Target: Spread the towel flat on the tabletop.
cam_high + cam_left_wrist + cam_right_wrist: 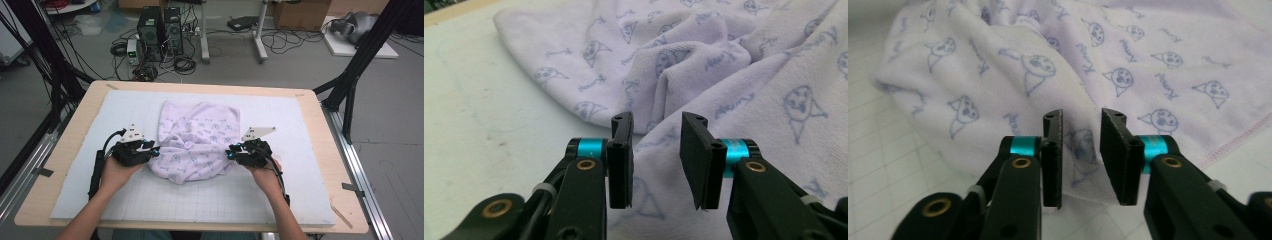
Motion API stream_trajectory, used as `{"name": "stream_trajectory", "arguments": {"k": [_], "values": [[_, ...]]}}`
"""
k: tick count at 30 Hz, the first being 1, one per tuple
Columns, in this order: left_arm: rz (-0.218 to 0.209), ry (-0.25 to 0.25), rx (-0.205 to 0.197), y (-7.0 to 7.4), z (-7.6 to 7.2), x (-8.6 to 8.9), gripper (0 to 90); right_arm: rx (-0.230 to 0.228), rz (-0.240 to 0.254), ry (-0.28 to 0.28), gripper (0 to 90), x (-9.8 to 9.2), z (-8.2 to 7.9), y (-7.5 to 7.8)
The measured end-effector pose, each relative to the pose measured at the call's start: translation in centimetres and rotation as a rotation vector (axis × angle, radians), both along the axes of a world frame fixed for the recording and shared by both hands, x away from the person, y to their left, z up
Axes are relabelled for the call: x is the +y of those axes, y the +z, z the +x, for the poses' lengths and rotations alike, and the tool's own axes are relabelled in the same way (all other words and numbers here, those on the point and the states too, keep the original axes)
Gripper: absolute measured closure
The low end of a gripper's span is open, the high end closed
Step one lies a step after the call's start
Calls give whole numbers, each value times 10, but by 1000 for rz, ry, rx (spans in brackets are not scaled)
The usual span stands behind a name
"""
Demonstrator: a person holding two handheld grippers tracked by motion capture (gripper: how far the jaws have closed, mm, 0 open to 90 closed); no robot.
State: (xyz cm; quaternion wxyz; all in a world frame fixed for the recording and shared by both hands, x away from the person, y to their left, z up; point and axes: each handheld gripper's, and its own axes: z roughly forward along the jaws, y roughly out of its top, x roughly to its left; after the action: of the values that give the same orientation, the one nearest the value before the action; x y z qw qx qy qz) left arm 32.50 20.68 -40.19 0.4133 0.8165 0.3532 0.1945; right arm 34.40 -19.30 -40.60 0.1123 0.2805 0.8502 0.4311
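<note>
With both tools parted and gripping nothing, I note the crumpled towel (197,141) lies mid-surface between them: left tool (156,151) at its left edge, right tool (230,153) at its right, equally near.

Showing repeated blue script words on the pale lilac towel (1128,60) beside little cartoon faces, too blurred and small for reading; nothing else legible anywhere.
</note>
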Motion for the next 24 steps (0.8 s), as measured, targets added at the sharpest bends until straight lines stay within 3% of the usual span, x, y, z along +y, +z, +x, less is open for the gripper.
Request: {"name": "stream_trajectory", "arguments": {"k": [8,13,19,24], "values": [[-21,-28,-12,2,-31,14,576,-62,12,17,643,-9,-24,19],[-36,-92,-26,0,-49,12,536,-85,25,71,639,-3,-38,26],[-12,-158,13,-13,-54,2,533,-48,23,163,620,16,-51,15],[31,-188,44,-25,-48,-10,506,-29,-33,196,547,31,-51,-2]]}}
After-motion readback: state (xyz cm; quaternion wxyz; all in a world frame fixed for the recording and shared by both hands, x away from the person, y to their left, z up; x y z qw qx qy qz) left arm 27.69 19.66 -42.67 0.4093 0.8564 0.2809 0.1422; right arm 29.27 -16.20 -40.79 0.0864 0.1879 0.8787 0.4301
